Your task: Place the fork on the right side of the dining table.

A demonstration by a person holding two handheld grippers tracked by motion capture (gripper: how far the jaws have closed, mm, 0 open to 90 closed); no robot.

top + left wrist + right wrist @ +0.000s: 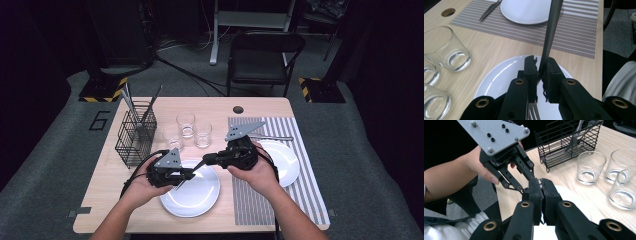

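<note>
Fork (548,37) held over the near white plate (200,197), which sits at six o'clock on the table (107,185); the handle runs toward twelve o'clock in the left gripper view, tines below the jaws. Left gripper (540,75) has its jaws clamped on the fork's neck. Right gripper (541,192), at three o'clock of the left one, has its jaws together on the handle's far end. Three glasses (186,122) stand at twelve o'clock of the plate.
</note>
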